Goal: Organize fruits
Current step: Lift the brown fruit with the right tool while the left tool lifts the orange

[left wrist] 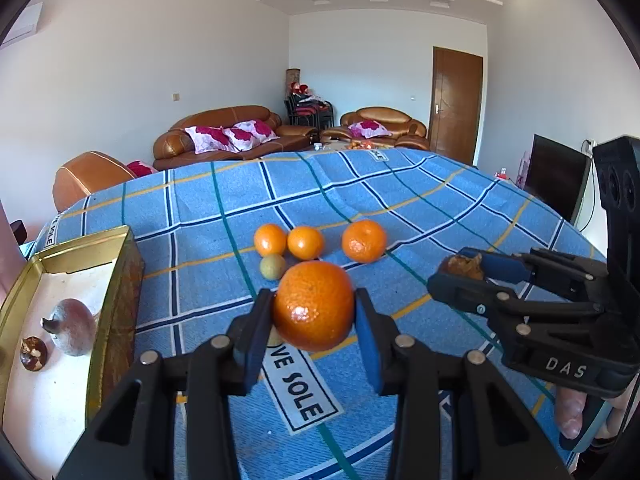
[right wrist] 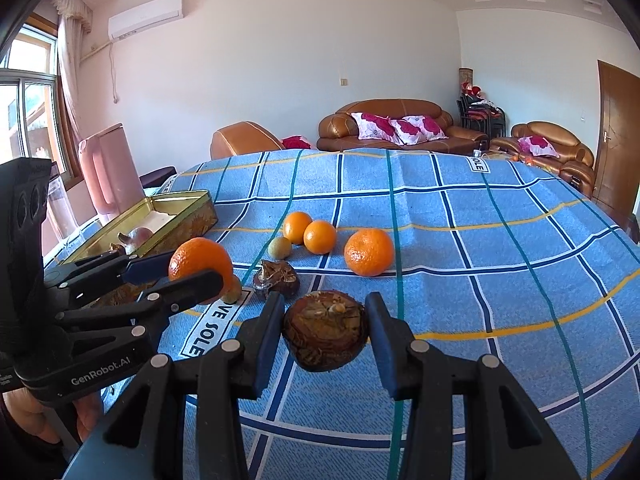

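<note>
Two tongs grasp fruit above the counter [left wrist: 460, 208]: left tongs [left wrist: 314, 312] clenched on an orange [left wrist: 314, 306], right tongs [right wrist: 325, 332] on a brown fruit [right wrist: 325, 336]. Carry each level toward the tin [left wrist: 116, 280], lowering before release.

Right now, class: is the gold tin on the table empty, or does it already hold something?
Not empty. The gold tin is open on top, and a reddish fruit and a small dark brown fruit lie on its white floor.
</note>
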### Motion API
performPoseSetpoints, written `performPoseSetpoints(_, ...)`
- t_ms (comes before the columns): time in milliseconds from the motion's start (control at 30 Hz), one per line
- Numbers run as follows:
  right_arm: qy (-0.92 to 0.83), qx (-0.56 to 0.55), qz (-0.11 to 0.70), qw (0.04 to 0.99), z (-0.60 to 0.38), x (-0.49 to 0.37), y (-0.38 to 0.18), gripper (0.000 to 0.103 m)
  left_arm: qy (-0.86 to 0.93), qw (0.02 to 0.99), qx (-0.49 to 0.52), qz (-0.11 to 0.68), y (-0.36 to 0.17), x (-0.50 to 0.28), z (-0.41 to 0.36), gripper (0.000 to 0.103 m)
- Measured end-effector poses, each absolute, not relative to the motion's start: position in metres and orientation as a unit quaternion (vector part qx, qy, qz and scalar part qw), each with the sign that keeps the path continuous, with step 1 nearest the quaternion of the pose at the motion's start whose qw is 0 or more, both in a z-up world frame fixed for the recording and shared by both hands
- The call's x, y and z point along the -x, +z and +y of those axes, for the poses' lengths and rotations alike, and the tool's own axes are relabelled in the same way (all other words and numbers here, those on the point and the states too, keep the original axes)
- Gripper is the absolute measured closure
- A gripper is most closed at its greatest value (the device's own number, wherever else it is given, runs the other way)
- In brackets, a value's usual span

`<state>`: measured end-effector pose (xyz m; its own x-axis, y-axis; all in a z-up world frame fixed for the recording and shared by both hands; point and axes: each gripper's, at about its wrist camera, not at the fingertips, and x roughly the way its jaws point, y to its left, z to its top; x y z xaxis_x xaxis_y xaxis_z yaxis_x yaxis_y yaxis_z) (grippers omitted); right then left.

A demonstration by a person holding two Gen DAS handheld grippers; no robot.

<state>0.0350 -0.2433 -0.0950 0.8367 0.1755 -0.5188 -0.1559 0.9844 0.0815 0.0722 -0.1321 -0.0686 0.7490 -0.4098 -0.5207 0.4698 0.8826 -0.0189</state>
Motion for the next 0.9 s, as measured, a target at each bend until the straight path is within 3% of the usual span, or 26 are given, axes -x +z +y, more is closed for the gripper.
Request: performPoseSetpoints(900, 0.087, -0.004, 0.233, 0.969, -0.239, -0.021, -0.087, 0.059, -0.222, 0.951, -0.045, 0.209, -0.058, -0.055, -0.123, 0.062)
